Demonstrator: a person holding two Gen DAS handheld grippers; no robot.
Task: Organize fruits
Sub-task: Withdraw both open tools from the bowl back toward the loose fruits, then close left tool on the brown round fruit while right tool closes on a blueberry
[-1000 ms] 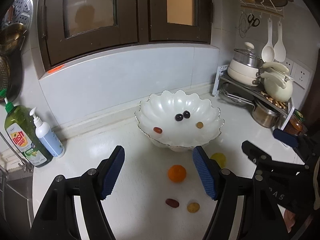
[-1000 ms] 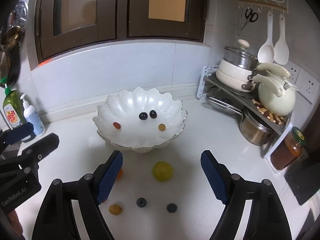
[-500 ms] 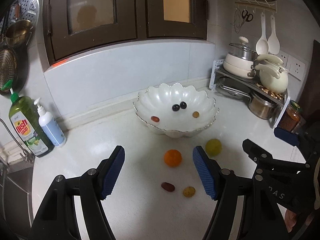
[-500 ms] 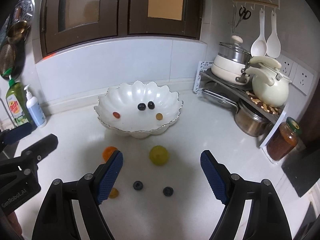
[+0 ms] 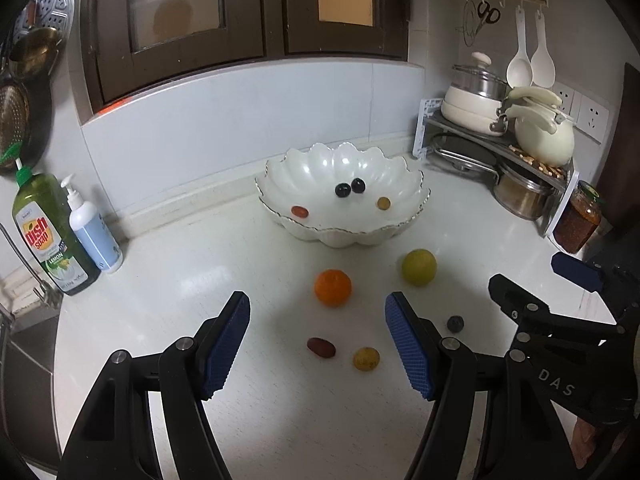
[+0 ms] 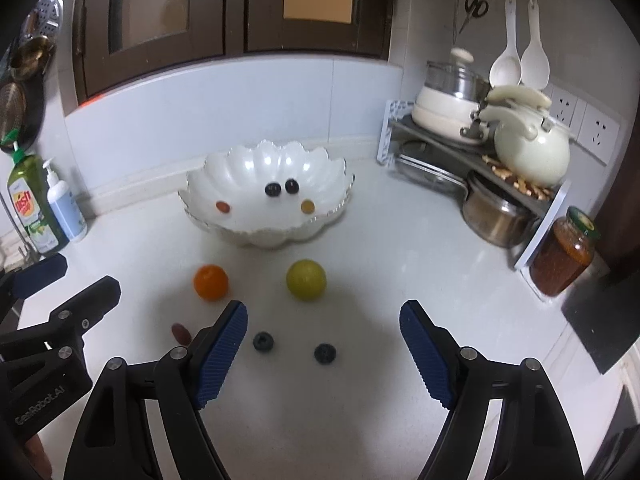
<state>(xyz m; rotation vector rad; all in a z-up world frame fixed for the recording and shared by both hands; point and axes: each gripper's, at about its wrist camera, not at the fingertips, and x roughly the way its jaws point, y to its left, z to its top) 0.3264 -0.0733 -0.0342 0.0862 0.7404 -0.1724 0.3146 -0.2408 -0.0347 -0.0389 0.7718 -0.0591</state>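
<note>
A white scalloped bowl (image 5: 404,224) (image 6: 324,216) stands on the white counter and holds two dark grapes, a red one and a yellow one. In front of it lie an orange (image 5: 332,287) (image 6: 211,282), a yellow-green fruit (image 5: 419,267) (image 6: 306,280), a red grape (image 5: 320,347) (image 6: 181,333), a yellow grape (image 5: 365,358) and two blueberries (image 6: 263,341) (image 6: 324,353). My left gripper (image 5: 318,344) is open and empty above the small fruits. My right gripper (image 6: 322,354) is open and empty over the blueberries.
A dish soap bottle (image 5: 48,236) and a pump bottle (image 5: 94,232) stand at the left by the sink. A rack with pots and a kettle (image 6: 528,148) and a jar (image 6: 564,256) fill the right corner. Dark cabinet doors hang above the backsplash.
Both grippers have pulled back from the bowl, so more counter and fruit show in front of it. Both stay open and empty.
</note>
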